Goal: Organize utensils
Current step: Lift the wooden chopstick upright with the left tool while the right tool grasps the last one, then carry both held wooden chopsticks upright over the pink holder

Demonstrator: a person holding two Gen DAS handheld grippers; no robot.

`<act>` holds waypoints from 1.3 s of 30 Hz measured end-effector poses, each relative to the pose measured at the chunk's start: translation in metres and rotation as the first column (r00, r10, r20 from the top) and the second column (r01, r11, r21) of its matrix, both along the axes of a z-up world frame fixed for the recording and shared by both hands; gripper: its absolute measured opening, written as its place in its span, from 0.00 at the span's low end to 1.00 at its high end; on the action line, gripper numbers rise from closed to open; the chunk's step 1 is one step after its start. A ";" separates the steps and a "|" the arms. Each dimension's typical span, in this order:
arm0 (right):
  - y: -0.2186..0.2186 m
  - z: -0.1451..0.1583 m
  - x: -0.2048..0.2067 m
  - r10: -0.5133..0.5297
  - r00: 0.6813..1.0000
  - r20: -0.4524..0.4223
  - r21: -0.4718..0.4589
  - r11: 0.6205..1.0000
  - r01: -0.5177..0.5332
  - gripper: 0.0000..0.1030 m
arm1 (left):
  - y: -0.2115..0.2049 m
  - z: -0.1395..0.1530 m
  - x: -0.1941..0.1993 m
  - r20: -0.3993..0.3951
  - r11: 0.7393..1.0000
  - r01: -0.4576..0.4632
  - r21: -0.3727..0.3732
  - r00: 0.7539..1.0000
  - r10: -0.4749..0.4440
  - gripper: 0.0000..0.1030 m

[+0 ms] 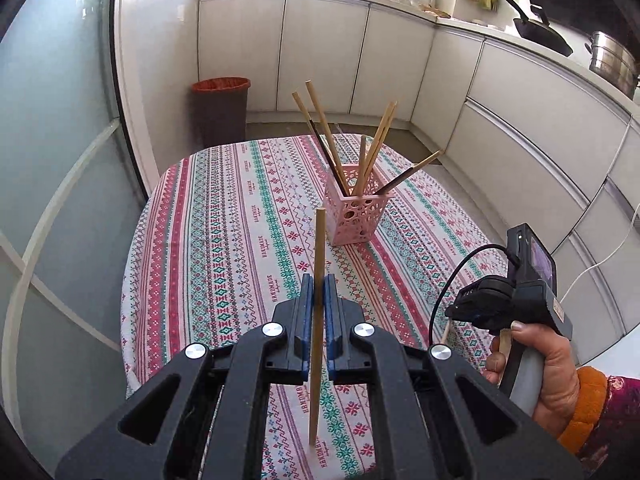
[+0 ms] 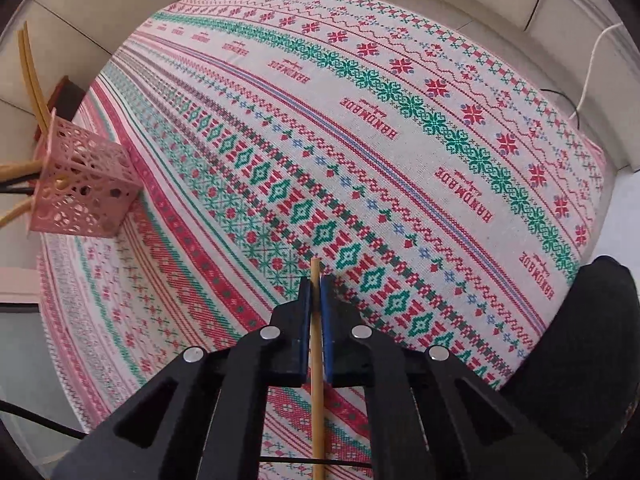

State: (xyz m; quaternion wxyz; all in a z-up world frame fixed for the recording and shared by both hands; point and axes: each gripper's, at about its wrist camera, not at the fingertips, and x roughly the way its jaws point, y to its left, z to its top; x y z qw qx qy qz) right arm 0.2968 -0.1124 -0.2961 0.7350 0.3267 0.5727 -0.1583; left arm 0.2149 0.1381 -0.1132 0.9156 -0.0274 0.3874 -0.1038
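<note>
A pink perforated holder (image 1: 356,216) stands on the patterned tablecloth (image 1: 224,240), with several wooden and dark chopsticks (image 1: 374,148) leaning out of it. My left gripper (image 1: 319,280) is shut on a pale wooden chopstick (image 1: 318,240), held upright above the table short of the holder. In the right wrist view my right gripper (image 2: 316,280) is shut on another wooden chopstick (image 2: 317,380), low over the cloth (image 2: 400,140). The holder (image 2: 84,184) lies far to its left. The right gripper (image 1: 454,314) and the hand (image 1: 552,360) on its handle show at the table's right edge.
A dark bin with a red rim (image 1: 220,108) stands on the floor beyond the table. White cabinets (image 1: 320,52) run along the back and right, with a black wok (image 1: 540,28) and a steel pot (image 1: 612,60) on the counter. A white cable (image 2: 592,64) hangs past the table's edge.
</note>
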 end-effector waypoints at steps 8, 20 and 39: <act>-0.023 0.087 -0.032 0.148 0.941 0.304 -0.083 0.988 -0.128 0.05 | -0.017 0.025 -0.010 0.040 0.997 0.026 -0.070 0.999 -0.023 0.05; -0.034 0.215 -0.058 0.303 0.788 0.535 -0.218 0.951 -0.218 0.05 | -0.050 0.094 -0.003 0.111 0.991 0.082 -0.103 0.991 -0.071 0.05; -0.025 0.346 0.024 0.363 0.537 0.761 -0.328 0.930 -0.164 0.05 | -0.059 0.148 0.122 0.264 0.995 -0.038 -0.092 0.963 0.061 0.05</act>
